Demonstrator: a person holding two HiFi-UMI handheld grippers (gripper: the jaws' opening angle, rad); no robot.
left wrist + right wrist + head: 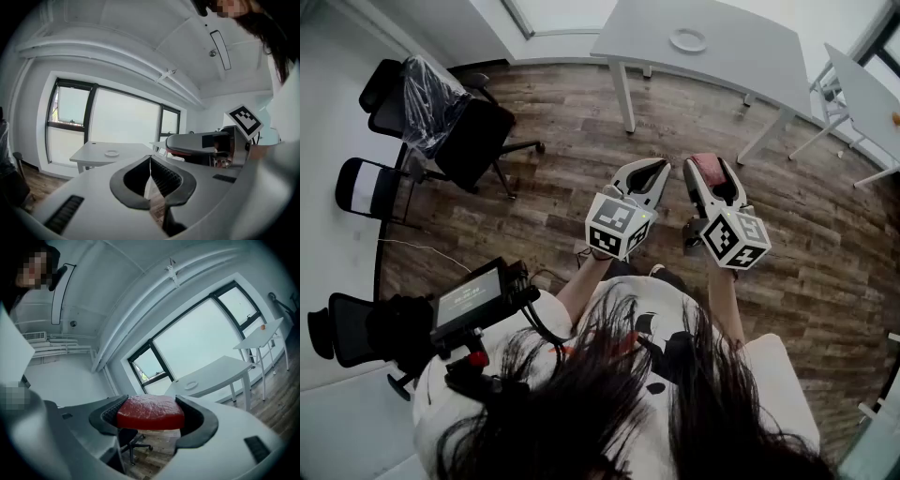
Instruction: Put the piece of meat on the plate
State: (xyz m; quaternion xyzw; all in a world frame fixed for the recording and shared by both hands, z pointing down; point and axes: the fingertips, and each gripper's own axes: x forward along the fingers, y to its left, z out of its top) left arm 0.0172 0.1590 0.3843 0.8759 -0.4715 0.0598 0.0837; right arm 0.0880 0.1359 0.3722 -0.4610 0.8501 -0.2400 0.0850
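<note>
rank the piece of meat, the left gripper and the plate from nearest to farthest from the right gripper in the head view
1. piece of meat: clamped between the right gripper's jaws.
2. left gripper: right beside it, on its left.
3. plate: far ahead, on the white table.

Both grippers are held out side by side before the body, forearms extended. The left gripper (658, 169) is tipped slightly down, its jaws pressed together on nothing. The right gripper (712, 171) is held level, its jaws spread wide and clamped on the meat (150, 412).
</note>
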